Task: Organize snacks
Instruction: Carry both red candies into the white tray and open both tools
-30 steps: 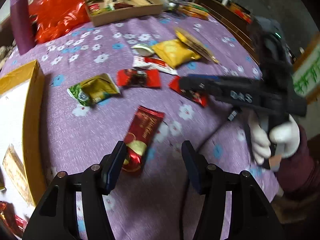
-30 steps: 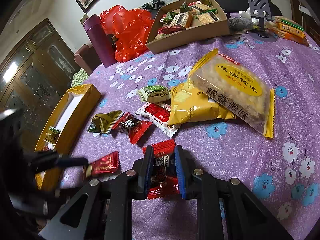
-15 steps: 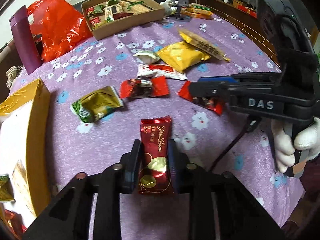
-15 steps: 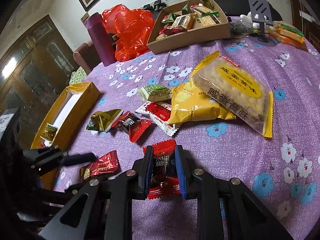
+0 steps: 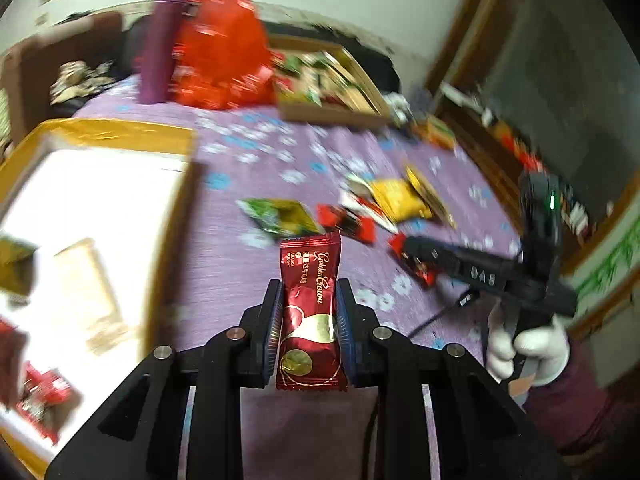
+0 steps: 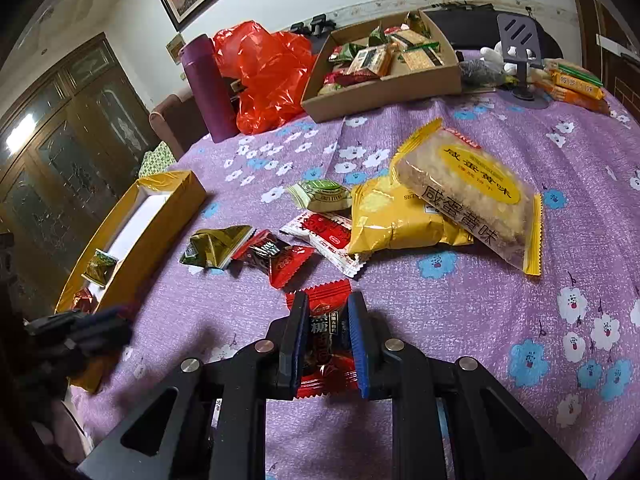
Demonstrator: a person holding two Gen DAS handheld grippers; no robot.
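Nougat (image 5: 311, 312) is up off the cloth now, clamped in the left gripper (image 5: 308, 334) and swinging toward the yellow box (image 5: 120, 132)! Right gripper (image 6: 326, 344) pinches a red candy (image 6: 326, 300). A few snacks boxed; several left scattered.

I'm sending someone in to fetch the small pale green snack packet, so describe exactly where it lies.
Start at the purple flowered tablecloth and find the two big yellow bags near its middle. The pale green packet lies just off their left edge, above a red and white sachet. It is the only light green, cream-edged wrapper there; the nearby green and gold packet is darker.
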